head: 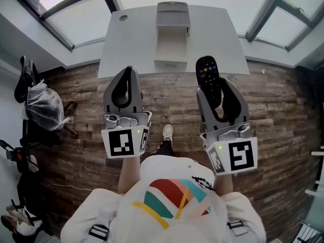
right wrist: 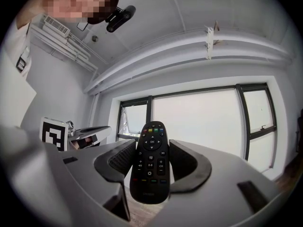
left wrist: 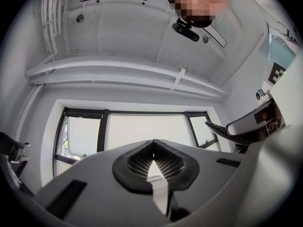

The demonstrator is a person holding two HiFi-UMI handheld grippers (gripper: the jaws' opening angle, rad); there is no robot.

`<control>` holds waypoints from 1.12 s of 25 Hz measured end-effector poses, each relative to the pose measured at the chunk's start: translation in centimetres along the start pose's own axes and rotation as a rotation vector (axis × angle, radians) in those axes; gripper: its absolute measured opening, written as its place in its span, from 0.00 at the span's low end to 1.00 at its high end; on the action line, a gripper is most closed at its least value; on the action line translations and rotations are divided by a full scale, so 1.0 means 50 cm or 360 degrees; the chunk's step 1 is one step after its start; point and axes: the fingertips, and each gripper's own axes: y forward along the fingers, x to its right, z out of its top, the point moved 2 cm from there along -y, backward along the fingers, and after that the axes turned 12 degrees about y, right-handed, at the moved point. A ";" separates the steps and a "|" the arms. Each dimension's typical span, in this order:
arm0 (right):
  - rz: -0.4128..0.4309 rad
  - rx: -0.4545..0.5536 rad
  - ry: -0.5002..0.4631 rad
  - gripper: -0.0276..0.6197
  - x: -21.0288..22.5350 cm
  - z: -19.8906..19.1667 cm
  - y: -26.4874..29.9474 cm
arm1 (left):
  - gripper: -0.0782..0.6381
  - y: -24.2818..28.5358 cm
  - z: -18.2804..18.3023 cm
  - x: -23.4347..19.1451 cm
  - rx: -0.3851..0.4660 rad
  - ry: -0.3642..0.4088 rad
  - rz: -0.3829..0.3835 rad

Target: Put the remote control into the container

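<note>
Marker cubes sit nearest the person in head view, both grippers held up over the wood floor, short of the table.

L side: left gripper at 9 o'clock of the other, pads closed on each other w/ nothing between. Left gripper view confirms this: jaws meet at the tip, only windows and ceiling beyond. Idle hand.

R side: right gripper clamped on the remote control. Right gripper view shows the jaws pinching its lower half from both sides, button face toward the cam, black body sticking out past the tips. Long axis runs approx 6-to-12, in line w/ the gripper, top end pointing away from the person.

Farther out: white table, and on it, centred, the grey container. From the remote's top end it lies at approx 10–11 o'clock, near. Remote tip overlaps the table's near edge in head view; height above the table can't be judged.

Judgement: carry phase, remote is lifted, not yet in. R hand has the load, so the move is fwd and left toward 11 o'clock, then tip the remote in lengthwise. Which way the container opens is unclear from here.
</note>
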 end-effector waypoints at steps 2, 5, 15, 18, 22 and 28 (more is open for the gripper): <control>-0.0002 -0.0021 0.0002 0.39 0.010 0.000 0.057 | 0.12 0.044 -0.016 -0.026 0.0026 0.0000 0.0006; 0.0003 -0.0037 -0.0005 0.39 0.017 -0.006 0.132 | 0.12 0.092 -0.055 -0.062 0.0002 -0.0004 0.0010; -0.0035 -0.0070 -0.0021 0.39 0.049 -0.026 0.318 | 0.12 0.236 -0.179 -0.145 -0.0091 -0.0064 -0.0004; -0.0048 -0.0088 -0.0018 0.39 0.054 -0.032 0.326 | 0.12 0.245 -0.192 -0.139 -0.0103 -0.0081 -0.0031; -0.0050 -0.0108 -0.0020 0.39 0.059 -0.040 0.327 | 0.12 0.245 -0.197 -0.131 -0.0104 -0.0101 -0.0033; -0.0001 -0.0136 0.0000 0.39 0.112 -0.046 0.418 | 0.12 0.313 -0.222 -0.143 -0.0120 -0.0055 0.0021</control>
